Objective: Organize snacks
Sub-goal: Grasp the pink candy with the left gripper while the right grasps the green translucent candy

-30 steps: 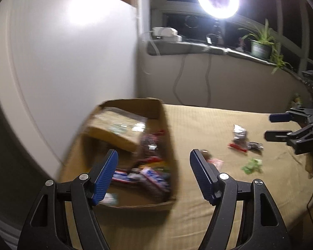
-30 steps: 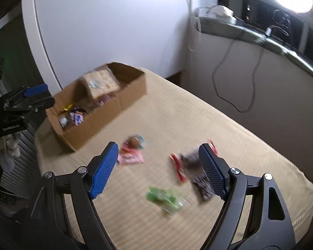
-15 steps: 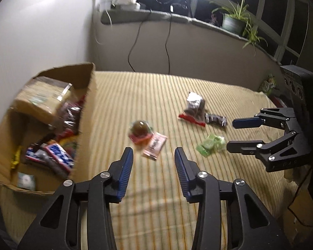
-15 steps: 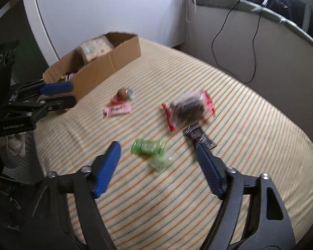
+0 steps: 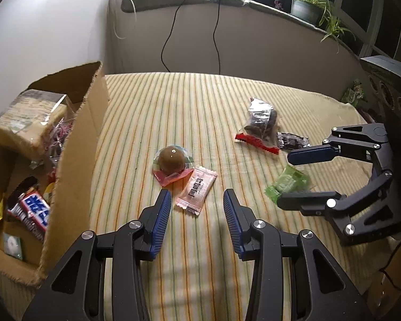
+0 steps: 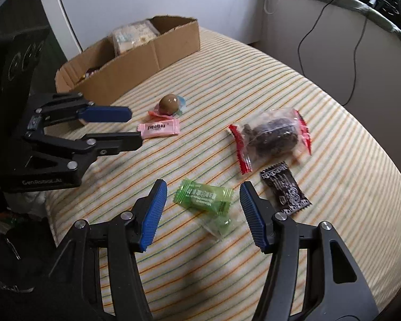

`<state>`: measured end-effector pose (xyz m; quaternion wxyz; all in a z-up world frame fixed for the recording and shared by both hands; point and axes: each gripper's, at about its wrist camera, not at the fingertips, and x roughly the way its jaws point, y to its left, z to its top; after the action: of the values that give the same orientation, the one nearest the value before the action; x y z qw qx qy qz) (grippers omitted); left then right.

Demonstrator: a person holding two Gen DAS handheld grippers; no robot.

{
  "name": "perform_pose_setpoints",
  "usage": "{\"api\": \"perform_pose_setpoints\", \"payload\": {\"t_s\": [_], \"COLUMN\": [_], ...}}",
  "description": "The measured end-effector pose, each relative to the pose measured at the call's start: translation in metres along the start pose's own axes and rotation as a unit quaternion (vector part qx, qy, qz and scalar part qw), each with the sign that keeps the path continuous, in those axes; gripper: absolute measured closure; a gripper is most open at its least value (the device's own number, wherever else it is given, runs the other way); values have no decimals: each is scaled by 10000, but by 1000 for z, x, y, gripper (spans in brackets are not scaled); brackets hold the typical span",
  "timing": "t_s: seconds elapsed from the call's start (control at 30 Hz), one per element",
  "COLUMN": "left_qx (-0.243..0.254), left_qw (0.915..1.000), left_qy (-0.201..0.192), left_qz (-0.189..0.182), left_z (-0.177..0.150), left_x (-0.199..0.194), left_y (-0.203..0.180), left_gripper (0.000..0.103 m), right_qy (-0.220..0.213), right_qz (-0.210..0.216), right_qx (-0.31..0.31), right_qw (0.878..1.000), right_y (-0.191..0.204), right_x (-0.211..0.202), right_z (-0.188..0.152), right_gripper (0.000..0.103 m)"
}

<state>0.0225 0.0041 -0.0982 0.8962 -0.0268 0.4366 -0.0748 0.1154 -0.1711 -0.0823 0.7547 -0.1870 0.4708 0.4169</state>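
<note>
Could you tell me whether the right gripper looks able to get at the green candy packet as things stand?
Probably yes. The right gripper is open, with the green candy packet lying flat on the striped cloth between its fingers. Nothing covers it; the black wrapper lies apart.

A matt corrugated cardboard box (image 6: 136, 50) sits on striped woven cloth (image 6: 254, 80) strewn with glossy plastic wrappers (image 6: 203, 196).

Striped bed (image 6: 254, 80) carries cardboard box (image 6: 147, 50) and 5 snacks.
</note>
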Motion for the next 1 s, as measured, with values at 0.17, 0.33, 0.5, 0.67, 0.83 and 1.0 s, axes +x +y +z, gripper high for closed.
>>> {"api": "perform_pose_setpoints", "payload": {"t_s": [0.17, 0.33, 0.5, 0.67, 0.83, 1.0], "left_qx": [27, 33, 149, 144, 180, 183], "left_qw": [10000, 9999, 9998, 9999, 9998, 9998], "left_qy": [88, 112, 95, 64, 47, 3], "left_qz": [9, 20, 36, 35, 17, -1], "left_z": [2, 4, 4, 4, 1, 0], "left_x": [9, 13, 13, 14, 11, 8], "left_y": [0, 2, -1, -1, -3, -7], "left_gripper": [64, 73, 81, 83, 84, 84], "right_qy": [92, 206, 235, 262, 324, 286], "right_qz": [67, 46, 9, -19, -71, -161], "right_qx": [-97, -240, -266, -304, -332, -361], "right_qw": [9999, 9995, 9994, 9992, 9989, 9988], "right_y": [0, 4, 4, 6, 12, 16], "right_x": [10, 16, 15, 11, 9, 4], "right_z": [5, 4, 3, 0, -4, -8], "right_gripper": [43, 44, 56, 66, 97, 97]}}
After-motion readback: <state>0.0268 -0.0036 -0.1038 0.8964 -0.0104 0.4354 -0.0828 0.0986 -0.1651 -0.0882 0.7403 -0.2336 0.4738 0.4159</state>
